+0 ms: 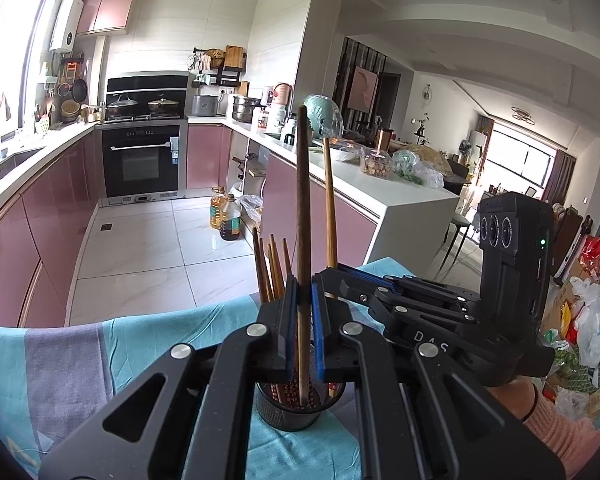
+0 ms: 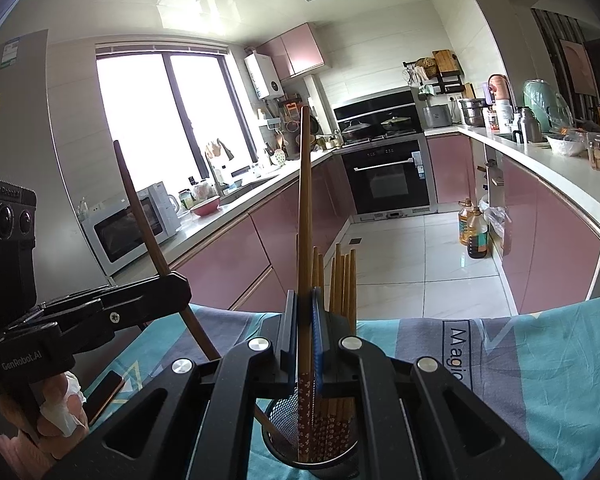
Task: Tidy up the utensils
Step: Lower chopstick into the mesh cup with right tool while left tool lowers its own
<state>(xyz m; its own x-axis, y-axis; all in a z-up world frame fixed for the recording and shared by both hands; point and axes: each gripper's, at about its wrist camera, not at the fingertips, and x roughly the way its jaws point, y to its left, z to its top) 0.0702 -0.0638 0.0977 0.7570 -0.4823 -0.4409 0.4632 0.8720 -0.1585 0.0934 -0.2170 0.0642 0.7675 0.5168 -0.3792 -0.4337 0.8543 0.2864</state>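
A black mesh utensil holder (image 1: 296,412) (image 2: 284,420) stands on a teal and grey cloth, with several wooden chopsticks (image 1: 272,268) (image 2: 342,280) upright in it. My left gripper (image 1: 305,304) is shut on a dark brown chopstick (image 1: 303,200), held upright with its lower end down in the holder. My right gripper (image 2: 305,312) is shut on a lighter chopstick (image 2: 305,200) with a red patterned end, which also reaches into the holder. The two views show each other: the right gripper (image 1: 332,276) with its light chopstick (image 1: 329,200), and the left gripper (image 2: 172,284) with the dark chopstick (image 2: 136,200).
The cloth (image 1: 100,360) (image 2: 540,360) covers the table around the holder. A dark flat object (image 2: 104,396) lies on it at the left. Beyond the table's far edge is a tiled floor with oil bottles (image 1: 226,218), pink cabinets and a white counter (image 1: 400,196).
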